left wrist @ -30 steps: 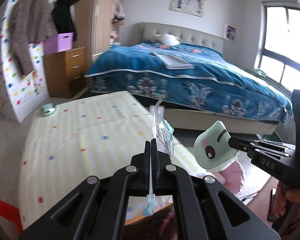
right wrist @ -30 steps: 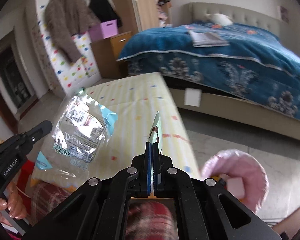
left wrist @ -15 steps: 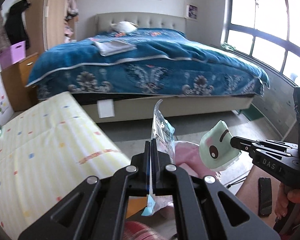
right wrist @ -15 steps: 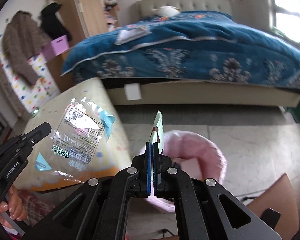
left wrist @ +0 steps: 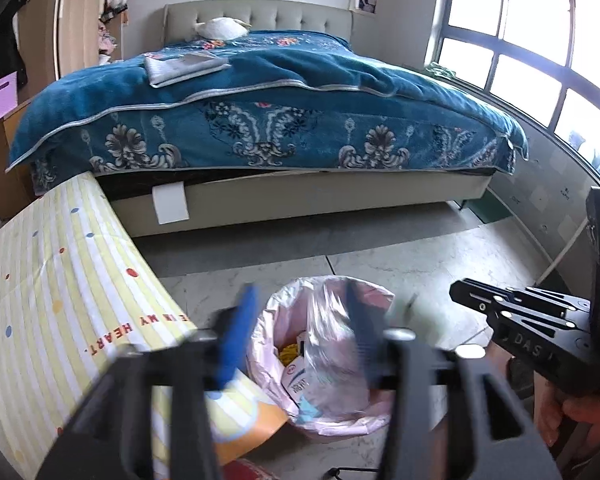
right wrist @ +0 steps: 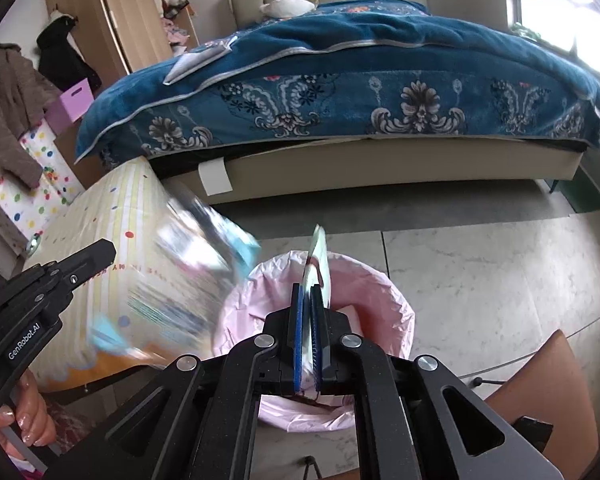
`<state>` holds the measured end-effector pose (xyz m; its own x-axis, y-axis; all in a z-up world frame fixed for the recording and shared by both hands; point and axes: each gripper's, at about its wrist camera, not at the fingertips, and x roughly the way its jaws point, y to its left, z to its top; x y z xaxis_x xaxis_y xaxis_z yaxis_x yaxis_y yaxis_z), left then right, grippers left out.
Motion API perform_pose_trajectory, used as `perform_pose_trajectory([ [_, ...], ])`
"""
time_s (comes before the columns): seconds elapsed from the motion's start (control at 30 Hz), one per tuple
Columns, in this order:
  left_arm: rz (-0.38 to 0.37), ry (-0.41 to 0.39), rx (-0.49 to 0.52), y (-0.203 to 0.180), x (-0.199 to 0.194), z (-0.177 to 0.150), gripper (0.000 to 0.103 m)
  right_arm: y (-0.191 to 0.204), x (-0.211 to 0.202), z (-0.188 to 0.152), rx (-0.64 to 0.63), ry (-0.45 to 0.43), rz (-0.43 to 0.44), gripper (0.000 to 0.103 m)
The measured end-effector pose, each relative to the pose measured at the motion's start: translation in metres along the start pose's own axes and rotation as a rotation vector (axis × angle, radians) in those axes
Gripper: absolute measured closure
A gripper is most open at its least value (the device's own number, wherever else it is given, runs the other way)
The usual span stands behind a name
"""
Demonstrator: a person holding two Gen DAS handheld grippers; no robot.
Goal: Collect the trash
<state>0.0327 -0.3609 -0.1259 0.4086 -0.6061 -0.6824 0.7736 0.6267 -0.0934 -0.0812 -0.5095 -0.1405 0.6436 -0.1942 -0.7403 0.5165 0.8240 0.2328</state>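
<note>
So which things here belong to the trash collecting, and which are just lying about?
Part of the job:
- pink-lined trash bin
- clear printed plastic bag, blurred, dropping in
- pale green wrapper
- open left gripper
- right gripper, shut on wrapper

Lying about:
- blue floral bed
- yellow dotted mat
- purple box

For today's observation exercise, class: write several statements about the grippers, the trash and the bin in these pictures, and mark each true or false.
1. The left gripper has its fingers spread. True.
2. The right gripper is empty. False: it is shut on a green-and-white wrapper.
3. The bin has a blue liner. False: the liner is pink.
4. A clear plastic wrapper is in the air beside the bin, blurred. True.
5. The bed has a blue floral cover. True.
</note>
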Motion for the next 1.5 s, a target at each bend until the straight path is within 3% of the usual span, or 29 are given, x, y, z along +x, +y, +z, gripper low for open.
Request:
perform_pose_trajectory([
  [0.03,0.003,-0.001,-0.006,0.002,-0.002,0.000,0.052,-0.002,-0.001,-0.001,0.009,-0.001,0.001,0.091],
  [0.1,0.010,0.003,-0.021,0.007,-0.006,-0.001,0.035,0.000,-0.002,-0.002,0.017,-0.002,-0.001,0.069],
  [0.13,0.020,0.000,-0.027,0.010,-0.008,-0.002,0.031,0.000,-0.003,-0.003,0.023,-0.004,-0.004,0.062],
  [0.2,0.041,-0.011,-0.040,0.015,-0.017,-0.005,0.019,0.004,-0.005,-0.003,0.028,-0.007,-0.008,0.032],
  [0.27,0.060,-0.014,-0.042,0.018,-0.024,-0.006,0.010,0.007,-0.007,-0.003,0.035,-0.020,-0.013,0.015],
  [0.3,0.071,-0.018,-0.038,0.020,-0.029,-0.006,0.007,0.009,-0.011,-0.003,0.045,-0.028,-0.023,0.014],
  [0.63,0.235,-0.019,0.020,0.041,-0.079,-0.021,0.007,0.037,-0.034,0.000,0.021,-0.050,0.034,0.011],
  [0.9,0.353,-0.017,-0.096,0.091,-0.140,-0.051,0.007,0.090,-0.059,-0.004,-0.106,-0.070,0.093,0.009],
  [1.27,0.544,-0.035,-0.323,0.163,-0.243,-0.091,0.007,0.200,-0.100,-0.019,-0.338,-0.084,0.218,0.009],
  [1.5,0.637,-0.037,-0.393,0.182,-0.289,-0.118,0.007,0.251,-0.126,-0.029,-0.444,-0.077,0.287,0.009],
])
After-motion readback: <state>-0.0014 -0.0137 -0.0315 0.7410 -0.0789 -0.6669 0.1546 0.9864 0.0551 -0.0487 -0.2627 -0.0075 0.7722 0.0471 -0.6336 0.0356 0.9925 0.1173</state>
